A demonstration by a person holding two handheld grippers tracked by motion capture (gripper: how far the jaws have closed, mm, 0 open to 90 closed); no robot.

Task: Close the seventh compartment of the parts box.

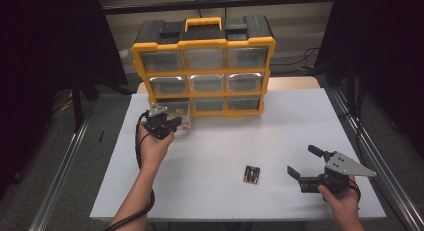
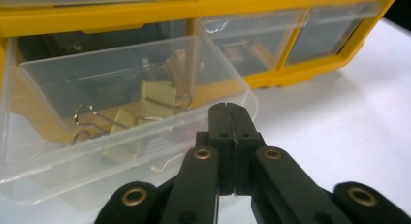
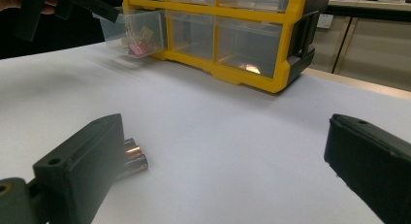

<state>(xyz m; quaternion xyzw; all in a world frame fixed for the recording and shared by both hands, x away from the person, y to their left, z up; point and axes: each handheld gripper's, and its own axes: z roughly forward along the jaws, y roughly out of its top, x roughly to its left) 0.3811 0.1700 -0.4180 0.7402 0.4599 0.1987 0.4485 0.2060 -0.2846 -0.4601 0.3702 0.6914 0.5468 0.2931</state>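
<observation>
Risk: left gripper (image 2: 227, 107), jaws pinched on the pulled-out clear drawer (image 2: 121, 136)'s front lip below the yellow organizer (image 1: 202, 66), overpulls and spills binder clips (image 2: 145, 112); right gripper (image 1: 306, 163) idles wide near the batteries (image 1: 251, 174).

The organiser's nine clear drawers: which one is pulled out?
The bottom-left drawer of the yellow organiser. It juts over the table at the shut left gripper and holds binder clips; the other eight sit flush.

Yellow-and-black organizer (image 1: 203, 66) with clear drawers, pale yellow binder clips (image 2: 145, 112), black-and-copper batteries (image 1: 251, 174), white table (image 1: 280, 136), black hand-held gripper (image 2: 227, 110).
</observation>
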